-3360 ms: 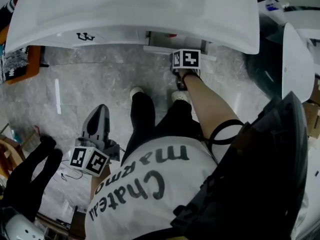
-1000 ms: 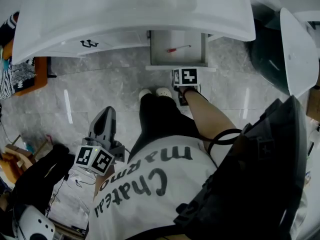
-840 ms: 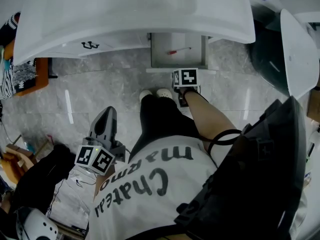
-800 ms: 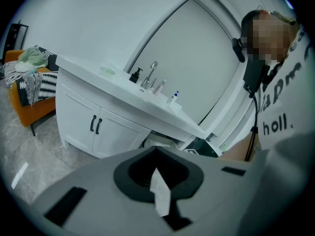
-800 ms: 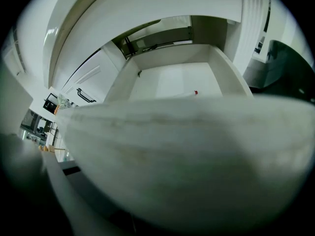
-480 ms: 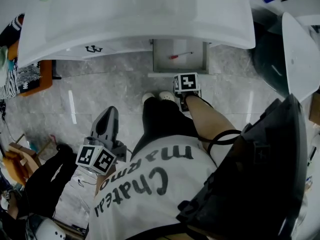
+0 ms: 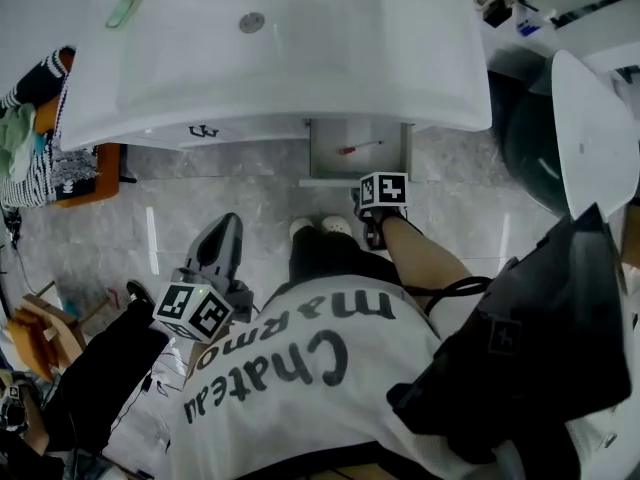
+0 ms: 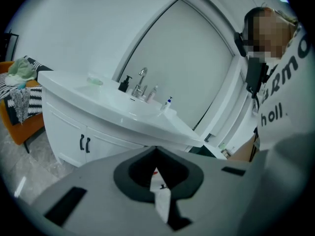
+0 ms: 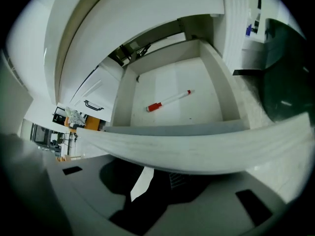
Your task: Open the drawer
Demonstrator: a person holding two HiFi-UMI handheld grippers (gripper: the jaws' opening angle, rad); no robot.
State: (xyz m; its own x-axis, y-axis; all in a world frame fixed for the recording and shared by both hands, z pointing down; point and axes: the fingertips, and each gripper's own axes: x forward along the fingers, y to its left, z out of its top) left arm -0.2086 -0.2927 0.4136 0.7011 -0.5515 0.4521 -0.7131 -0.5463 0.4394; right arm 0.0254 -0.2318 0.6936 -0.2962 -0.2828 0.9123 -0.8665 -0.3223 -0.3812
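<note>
**Drawer out, time to let go clean**

Drawer (image 7: 357, 154) sits pulled out under the sink (image 7: 300, 38), with a red-capped pen (image 9: 168, 100) inside. Right hand-held gripper (image 9: 147, 177) has just been spreading its jaws. The front lip (image 9: 187, 149) lies across them and looks loose to me. I'd back straight off, no twisting. Left hand-held gripper (image 8: 156, 156) hangs aside, pinched together, empty.

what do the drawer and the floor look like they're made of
Drawer: likely white-painted wood or board, matte; faint grain streaks along its front edge. Floor: probably polished grey stone or marble-look tile; veined pattern, glossy light streaks.
</note>
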